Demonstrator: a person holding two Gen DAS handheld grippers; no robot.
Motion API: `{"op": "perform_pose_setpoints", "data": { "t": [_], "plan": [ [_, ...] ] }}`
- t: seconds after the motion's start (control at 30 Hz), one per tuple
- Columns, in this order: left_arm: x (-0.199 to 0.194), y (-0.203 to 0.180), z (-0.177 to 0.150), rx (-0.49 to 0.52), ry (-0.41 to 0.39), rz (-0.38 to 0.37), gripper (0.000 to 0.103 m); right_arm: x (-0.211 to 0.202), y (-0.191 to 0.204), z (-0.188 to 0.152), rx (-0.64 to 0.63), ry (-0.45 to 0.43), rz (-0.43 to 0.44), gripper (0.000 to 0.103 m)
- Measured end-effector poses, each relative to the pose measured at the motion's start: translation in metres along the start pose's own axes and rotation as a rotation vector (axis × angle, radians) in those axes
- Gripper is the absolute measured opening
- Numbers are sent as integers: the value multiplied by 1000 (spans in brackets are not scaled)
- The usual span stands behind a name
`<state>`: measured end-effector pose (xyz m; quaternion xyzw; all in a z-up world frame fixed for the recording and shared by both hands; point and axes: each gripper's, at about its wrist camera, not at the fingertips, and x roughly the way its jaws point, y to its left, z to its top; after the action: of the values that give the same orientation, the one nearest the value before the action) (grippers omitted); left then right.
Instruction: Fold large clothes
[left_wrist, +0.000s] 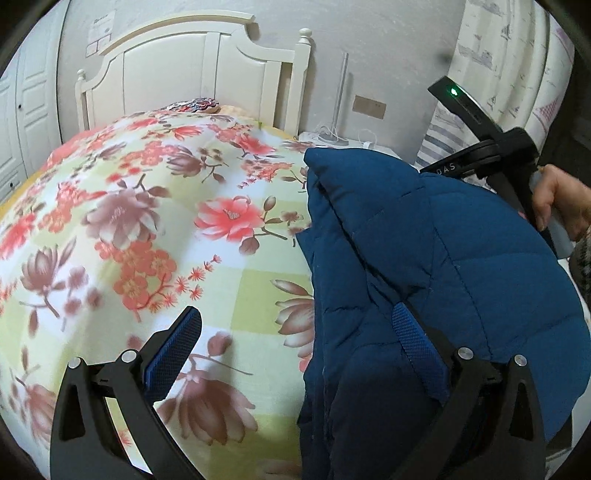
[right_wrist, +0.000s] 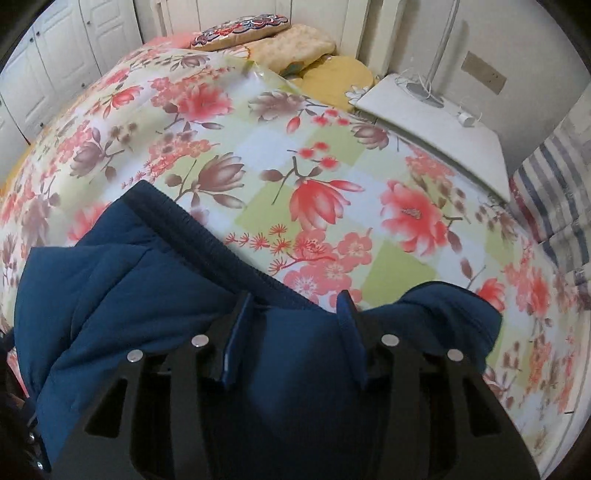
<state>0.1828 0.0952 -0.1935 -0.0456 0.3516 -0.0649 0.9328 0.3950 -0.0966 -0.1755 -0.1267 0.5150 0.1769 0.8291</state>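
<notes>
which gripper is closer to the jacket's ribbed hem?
Right. The right gripper grips jacket fabric right beside the ribbed hem; the left gripper is open at another edge, no hem near it.

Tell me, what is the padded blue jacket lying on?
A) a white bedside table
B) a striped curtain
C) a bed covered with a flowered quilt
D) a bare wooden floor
C: in the right wrist view the padded blue jacket lies on the flowered quilt of the bed, with the white bedside table beyond it, apart.

Jacket (right_wrist: 147, 280) quilted matt cloth; bedspread (right_wrist: 332, 155) smooth printed cloth, perhaps cotton
</notes>
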Motion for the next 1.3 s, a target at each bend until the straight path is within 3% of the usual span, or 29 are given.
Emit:
{"op": "perform_pose_setpoints", "data": {
  "t": [0.13, 0.23, 0.3, 0.37, 0.43, 0.5, 0.57, 0.67, 0.77, 0.87, 1.0, 1.2, 1.27, 1.3],
  "plan": [
    [2, -1, -2, -1, 0, 6, 99, -5, 5, -6, -12, -31, -34, 45],
    [0, -2, -5, 9, 4, 17, 99, -37, 20, -6, -58, -73, -90, 46],
    [0, -1, -6, 4, 3, 17, 99, -75, 32, -7, -55, -168, 15, 46],
    [0, -2, -6, 1, 4, 19, 99, -100, 49, -8, -91, -209, 102, 45],
    [0, -1, -6, 6, 1, 19, 99, -104, 77, -10, -206, -181, 123, 44],
    [1, 0, -7, -1, 1, 14, 99, -74, 103, -13, -303, -68, 75, 44],
    [0, 1, -8, -14, -2, 26, 99, -34, 115, -15, -333, 19, 18, 45],
    [3, 6, -8, -38, 21, 9, 99, -29, 123, -5, -342, 60, -23, 45],
    [0, 0, -9, -6, 3, 33, 99, -48, 142, -2, -412, 38, -79, 44],
    [0, 0, -9, -10, -2, 28, 99, -65, 160, -5, -449, -7, 2, 44],
    [1, 3, -9, -29, 5, 35, 99, -14, 179, -14, -522, 64, -112, 42],
    [3, 5, -8, -37, 17, 29, 99, -12, 190, -12, -532, 40, -174, 42],
    [1, 3, -9, -28, 8, 30, 99, -26, 180, -12, -497, 6, -111, 41],
    [-1, 1, -9, -22, -1, 38, 99, -38, 162, -10, -430, -20, -27, 42]
  ]
}}
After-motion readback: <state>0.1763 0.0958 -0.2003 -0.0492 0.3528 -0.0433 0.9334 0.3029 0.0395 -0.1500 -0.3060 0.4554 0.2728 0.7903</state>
